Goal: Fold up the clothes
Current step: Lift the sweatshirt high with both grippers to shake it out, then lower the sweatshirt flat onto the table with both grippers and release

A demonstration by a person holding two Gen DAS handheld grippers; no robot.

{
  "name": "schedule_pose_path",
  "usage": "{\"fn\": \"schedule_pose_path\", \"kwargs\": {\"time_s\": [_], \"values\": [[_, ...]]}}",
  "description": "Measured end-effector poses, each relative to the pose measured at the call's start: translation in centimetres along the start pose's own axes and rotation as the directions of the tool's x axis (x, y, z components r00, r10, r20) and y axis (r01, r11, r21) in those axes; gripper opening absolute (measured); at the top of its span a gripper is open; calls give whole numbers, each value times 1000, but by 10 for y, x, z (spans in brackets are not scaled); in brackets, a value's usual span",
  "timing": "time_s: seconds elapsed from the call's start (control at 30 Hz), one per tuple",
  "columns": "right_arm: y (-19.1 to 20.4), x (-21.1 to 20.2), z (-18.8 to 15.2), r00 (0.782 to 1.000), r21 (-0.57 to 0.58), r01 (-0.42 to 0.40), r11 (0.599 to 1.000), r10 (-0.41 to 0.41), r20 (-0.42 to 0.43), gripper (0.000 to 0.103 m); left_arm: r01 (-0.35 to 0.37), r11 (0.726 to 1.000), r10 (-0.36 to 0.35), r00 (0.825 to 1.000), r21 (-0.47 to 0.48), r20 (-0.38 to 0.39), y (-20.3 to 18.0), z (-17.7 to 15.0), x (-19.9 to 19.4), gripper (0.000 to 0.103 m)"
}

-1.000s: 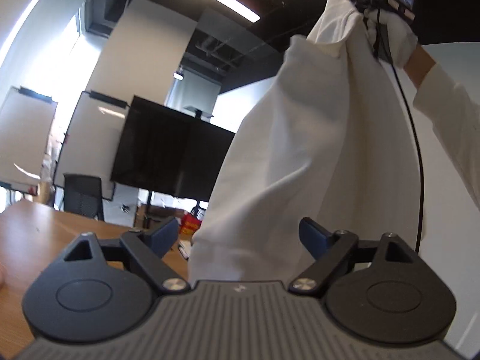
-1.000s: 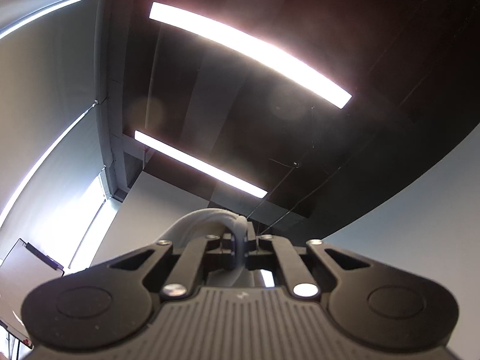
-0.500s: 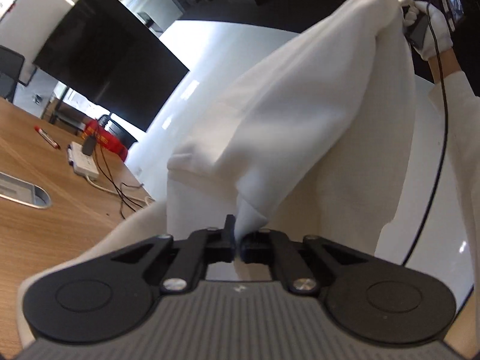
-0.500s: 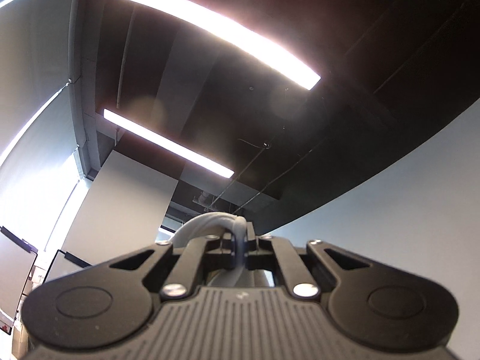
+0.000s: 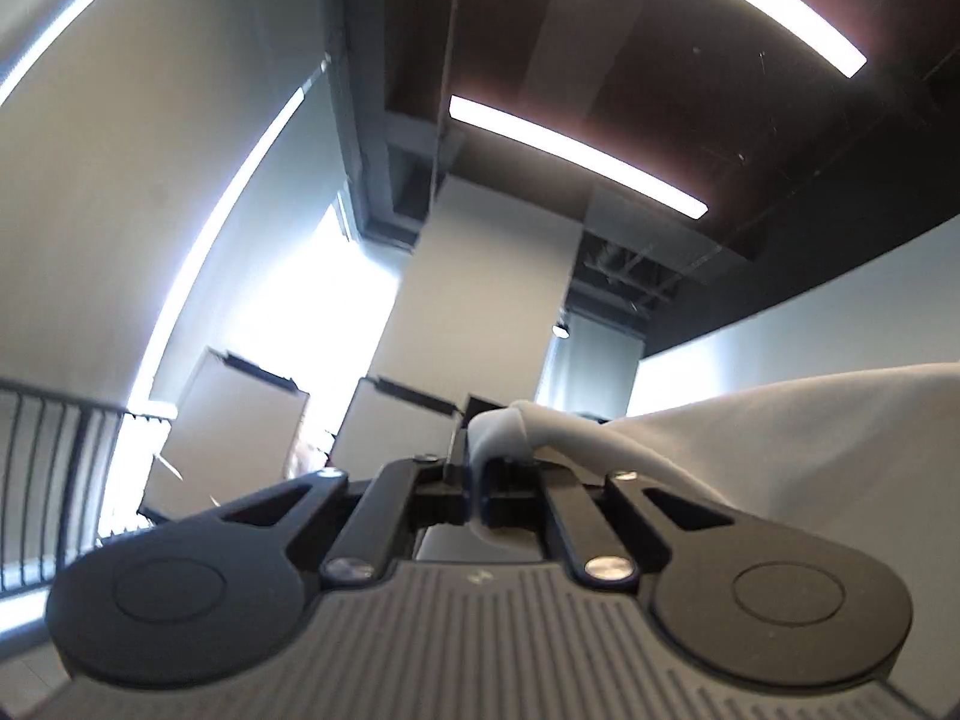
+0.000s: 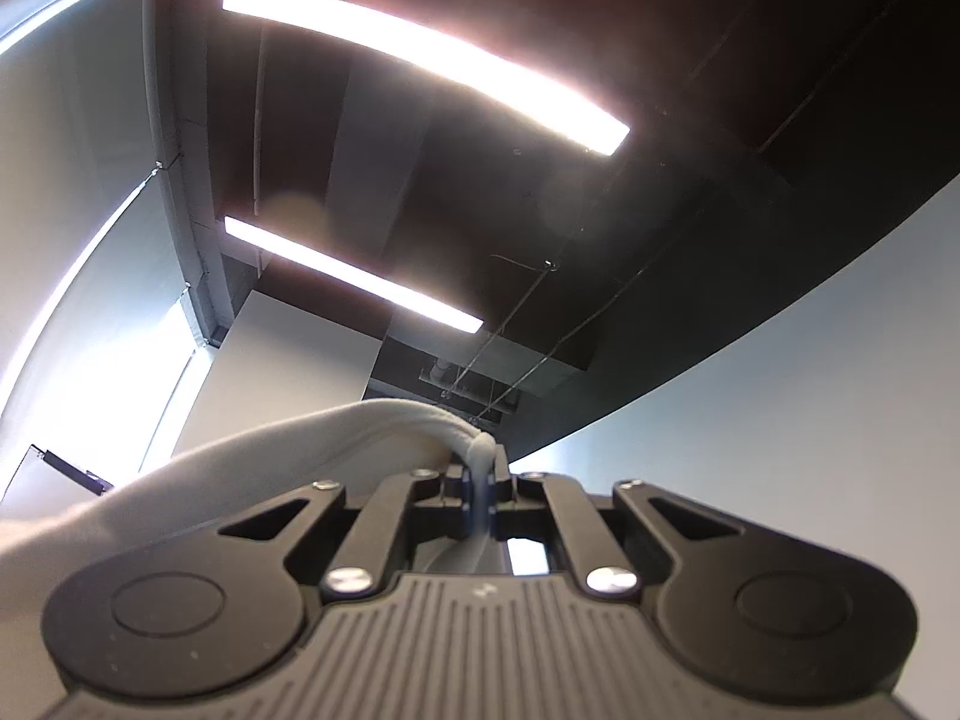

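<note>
Tongs first: your left tongs (image 5: 477, 495) are clamped tight on a pinch of white garment (image 5: 798, 438), with a small bunched nub of cloth poking up above the closed tips. From that nub the fabric runs off to the right side of the left wrist view as a broad, smooth sheet that fills the lower right corner, passing over the right linkage of the tool. Your right tongs (image 6: 480, 501) are likewise closed on the same white garment (image 6: 288, 462); a thin fold is squeezed between the pads and a rounded ridge of cloth curves away to the left, dropping out of the frame at the lower left edge. So the garment is held up in the air at two points, one in each tool, and hangs or stretches between them; how it hangs below cannot be seen. No desk shows in either view.

Both cameras tilt upward. Beyond the left tongs you see two whiteboards (image 5: 396, 426) standing side by side, a very bright window (image 5: 336, 312) washed out behind them, and a dark railing (image 5: 54, 474) at the far left edge. Farther up is a pale column (image 5: 480, 300), then the dark ceiling with long light strips (image 5: 576, 156). In the right wrist view, past the cloth, sits a pale wall, and above it the dark ceiling carrying two bright light strips (image 6: 420, 60).
</note>
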State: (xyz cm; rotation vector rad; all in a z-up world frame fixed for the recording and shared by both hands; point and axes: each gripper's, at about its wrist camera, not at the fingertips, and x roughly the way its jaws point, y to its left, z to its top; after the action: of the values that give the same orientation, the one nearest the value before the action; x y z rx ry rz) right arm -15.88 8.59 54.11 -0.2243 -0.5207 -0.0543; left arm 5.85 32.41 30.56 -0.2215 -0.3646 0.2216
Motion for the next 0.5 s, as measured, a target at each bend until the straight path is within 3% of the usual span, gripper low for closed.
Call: {"fn": "schedule_pose_path", "kwargs": {"time_s": [0.1,0.17,0.33,0.5], "values": [[-11,-34,17,999,1,-40,999,40,-5,4,-125,989,116,988,83,106,-19,47,3,1],[-16,-62,32,998,-1,-59,998,59,-4,4,-202,973,181,969,115,171,-31,77,5,1],[-22,-95,45,995,59,-83,995,86,-53,4,-259,958,215,934,127,284,-48,126,0,1],[-28,-86,35,986,178,-103,979,125,-115,4,-303,938,243,922,171,302,-63,135,17,1]]}}
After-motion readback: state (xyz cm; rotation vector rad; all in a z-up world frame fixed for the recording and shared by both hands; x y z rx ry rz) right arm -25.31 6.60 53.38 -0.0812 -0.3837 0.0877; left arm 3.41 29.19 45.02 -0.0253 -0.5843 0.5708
